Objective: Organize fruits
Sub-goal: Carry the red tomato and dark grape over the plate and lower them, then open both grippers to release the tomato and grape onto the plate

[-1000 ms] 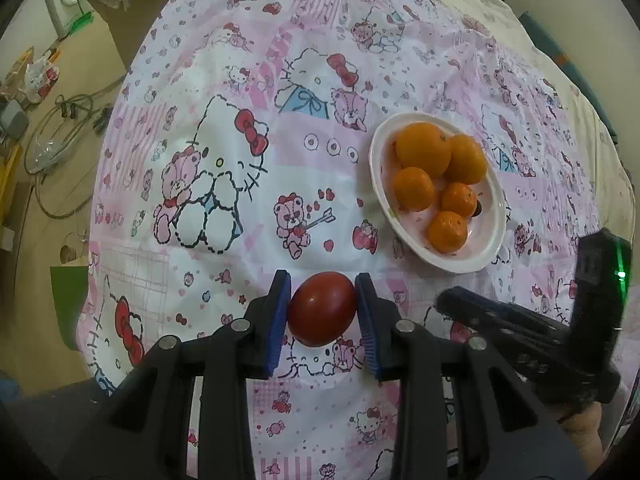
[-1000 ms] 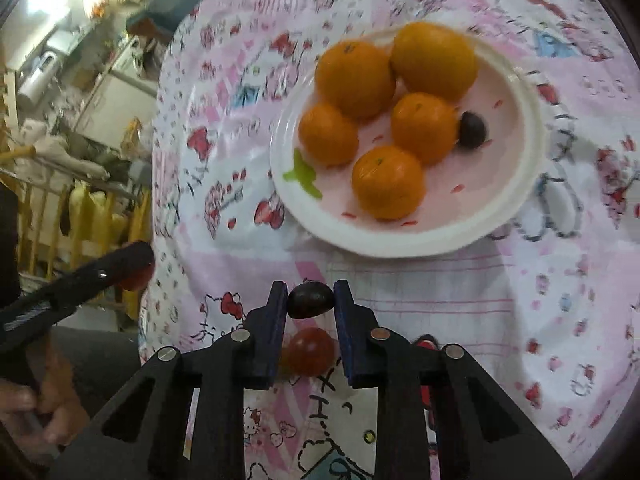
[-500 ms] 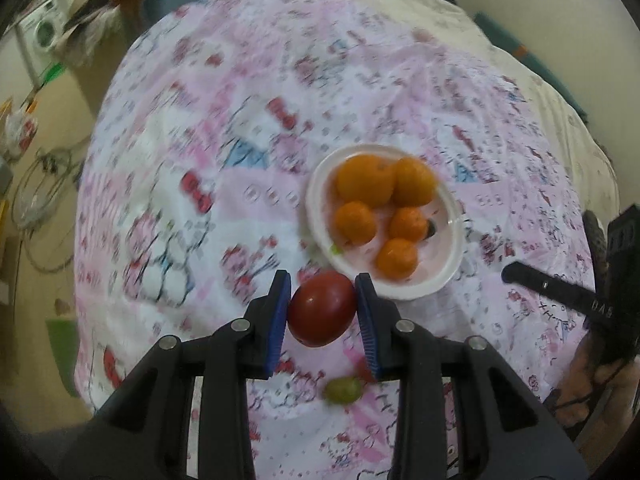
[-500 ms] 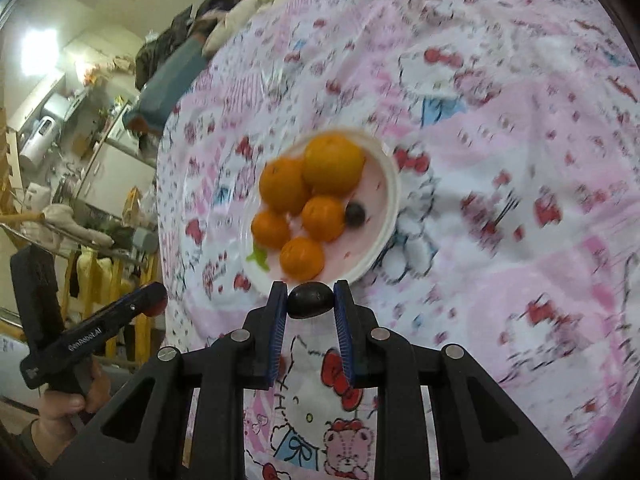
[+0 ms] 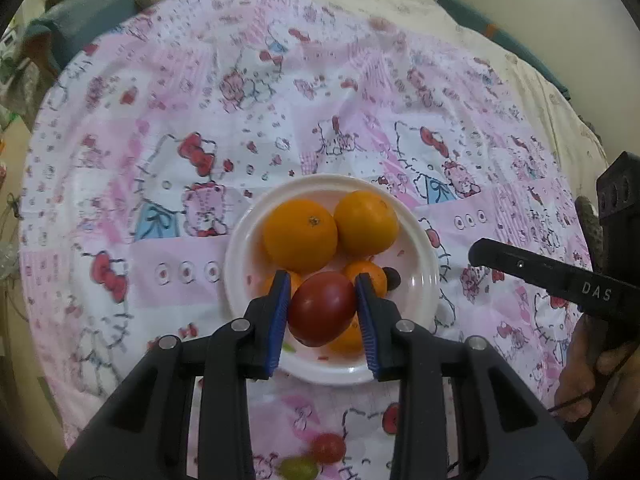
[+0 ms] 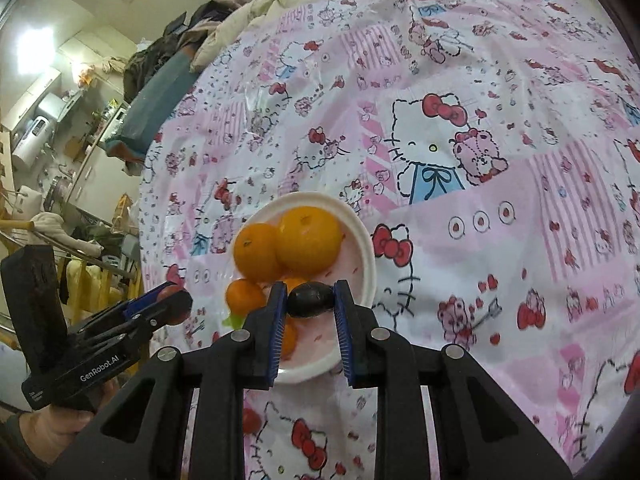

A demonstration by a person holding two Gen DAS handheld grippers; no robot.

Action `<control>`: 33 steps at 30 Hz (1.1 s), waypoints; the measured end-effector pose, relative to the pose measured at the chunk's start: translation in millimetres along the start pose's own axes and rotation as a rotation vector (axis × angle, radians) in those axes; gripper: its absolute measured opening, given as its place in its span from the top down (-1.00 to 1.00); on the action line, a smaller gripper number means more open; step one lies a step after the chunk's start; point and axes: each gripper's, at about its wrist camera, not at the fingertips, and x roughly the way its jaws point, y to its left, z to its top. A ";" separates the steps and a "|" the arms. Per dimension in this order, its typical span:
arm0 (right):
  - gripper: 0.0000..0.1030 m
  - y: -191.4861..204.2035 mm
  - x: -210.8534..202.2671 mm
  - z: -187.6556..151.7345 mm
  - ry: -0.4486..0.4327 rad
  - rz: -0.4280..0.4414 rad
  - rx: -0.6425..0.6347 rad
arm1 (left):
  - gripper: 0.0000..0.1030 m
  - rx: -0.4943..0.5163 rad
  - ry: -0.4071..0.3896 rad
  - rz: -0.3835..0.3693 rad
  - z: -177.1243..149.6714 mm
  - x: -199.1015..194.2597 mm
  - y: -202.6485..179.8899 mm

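Left tool (image 5: 323,306) clamps red tomato (image 5: 322,307) above white plate (image 5: 416,280); right tool (image 6: 311,300) clamps dark grape (image 6: 311,300), oranges (image 5: 300,236) at 12 o'clock.

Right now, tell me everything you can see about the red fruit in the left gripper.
The red fruit is round, smooth and glossy, dark red, tomato-like. The left gripper is shut on it, blue pads pressing both sides. It appears in front of the white plate and partly hides the oranges; whether it touches them is unclear.
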 end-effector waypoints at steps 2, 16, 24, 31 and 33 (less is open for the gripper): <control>0.52 -3.4 10.1 4.3 0.016 -0.010 0.001 | 0.44 -0.001 0.004 0.023 2.1 8.9 -0.8; 0.51 -14.9 49.5 6.8 0.086 -0.043 0.012 | 0.44 0.053 0.043 0.045 -0.8 45.6 -8.5; 0.51 -12.1 51.8 6.4 0.093 -0.034 0.017 | 0.43 0.052 0.039 0.058 0.0 48.3 -7.4; 0.45 -12.0 53.2 6.3 0.099 -0.024 0.026 | 0.43 0.062 0.045 0.081 0.2 48.7 -8.3; 0.45 -11.4 52.9 6.5 0.096 -0.024 0.022 | 0.43 0.063 0.043 0.079 -0.2 48.4 -7.9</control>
